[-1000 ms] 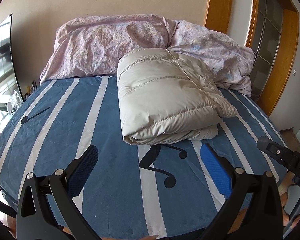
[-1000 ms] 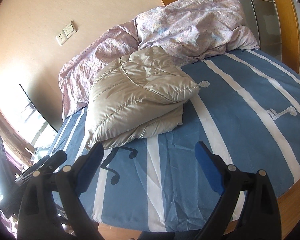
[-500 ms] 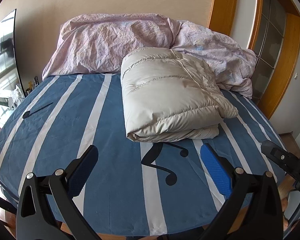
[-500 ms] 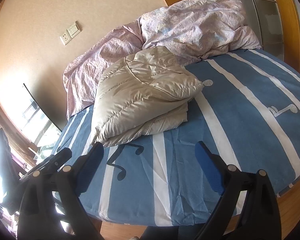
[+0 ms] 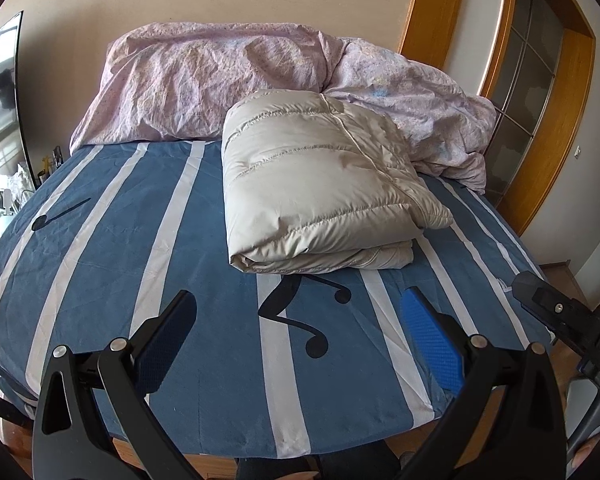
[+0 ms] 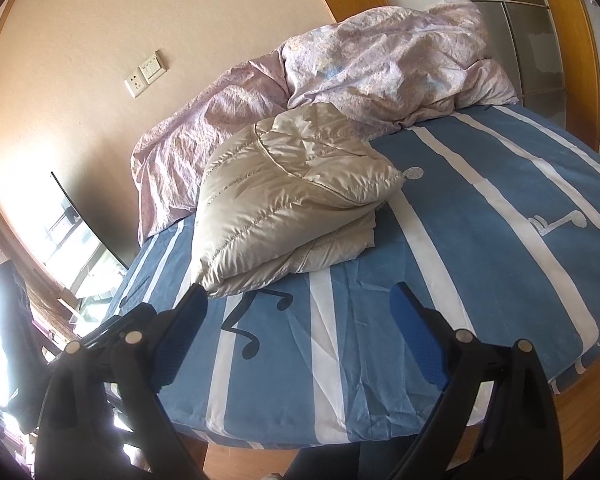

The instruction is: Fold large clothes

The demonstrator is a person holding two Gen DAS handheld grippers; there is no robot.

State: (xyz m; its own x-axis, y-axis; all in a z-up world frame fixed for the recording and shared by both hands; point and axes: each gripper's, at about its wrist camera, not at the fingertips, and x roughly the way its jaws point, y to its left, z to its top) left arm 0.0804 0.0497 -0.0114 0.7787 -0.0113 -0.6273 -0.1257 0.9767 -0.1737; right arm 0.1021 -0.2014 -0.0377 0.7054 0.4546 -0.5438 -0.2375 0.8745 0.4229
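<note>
A beige quilted down jacket (image 5: 320,184) lies folded into a thick rectangular bundle on the blue striped bed (image 5: 140,240), right of centre and touching the pink bedding behind it. In the right wrist view the jacket (image 6: 288,196) sits left of centre with its folded edges facing me. My left gripper (image 5: 298,336) hovers open near the foot of the bed, short of the jacket, with nothing between its blue pads. My right gripper (image 6: 298,330) is also open and empty, back from the jacket's near edge. The right gripper's black body (image 5: 568,320) shows at the right edge of the left wrist view.
A crumpled pink duvet and pillow (image 5: 228,80) fill the head of the bed. A wooden-framed glass door (image 5: 540,80) stands to the right. A window and cluttered ledge (image 5: 4,160) are at the left. The bed's wooden base (image 6: 588,392) shows below the sheet.
Both grippers have drawn back and away from the bed, so the foot edge of the mattress now shows. The folded jacket has not moved, and both grippers stay open.
</note>
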